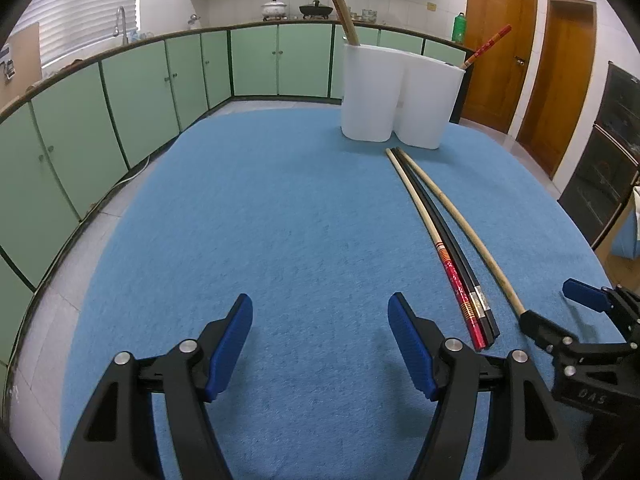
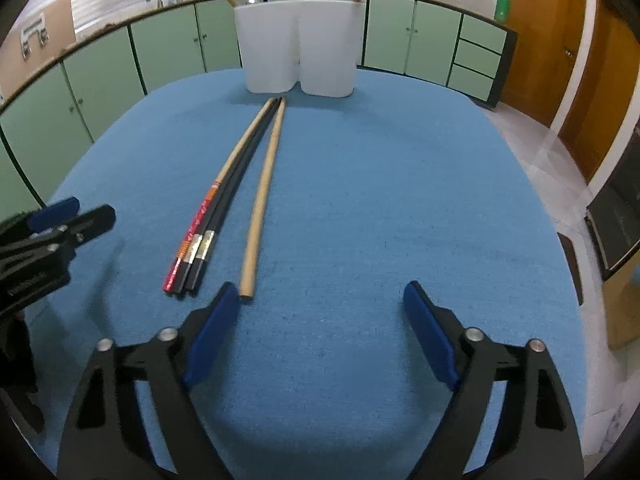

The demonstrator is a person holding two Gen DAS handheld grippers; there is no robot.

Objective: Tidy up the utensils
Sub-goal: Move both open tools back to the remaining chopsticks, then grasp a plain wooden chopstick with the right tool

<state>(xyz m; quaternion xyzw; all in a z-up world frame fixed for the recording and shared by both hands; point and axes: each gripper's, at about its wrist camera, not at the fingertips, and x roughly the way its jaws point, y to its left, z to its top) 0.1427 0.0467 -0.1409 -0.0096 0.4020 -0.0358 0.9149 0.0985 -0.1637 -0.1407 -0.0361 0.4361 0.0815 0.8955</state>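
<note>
A white two-compartment holder (image 1: pixel 396 94) (image 2: pixel 300 44) stands at the far side of the blue mat. A wooden chopstick (image 1: pixel 340 4) leans in its left compartment and a red one (image 1: pixel 486 46) in its right. On the mat lie a red-and-cream chopstick (image 2: pixel 216 192) (image 1: pixel 432 236), two black chopsticks (image 2: pixel 228 196) (image 1: pixel 456 248) and a plain wooden chopstick (image 2: pixel 262 196) (image 1: pixel 468 224). My left gripper (image 1: pixel 320 344) is open and empty, left of them. My right gripper (image 2: pixel 320 328) is open, its left finger (image 2: pixel 214 332) beside the wooden chopstick's near end.
The blue mat (image 1: pixel 260 220) covers a round table. Green cabinets (image 1: pixel 120 92) curve around the left and back. Wooden doors (image 1: pixel 520 60) and a dark oven (image 1: pixel 612 148) stand to the right. The right gripper shows in the left wrist view (image 1: pixel 556 304).
</note>
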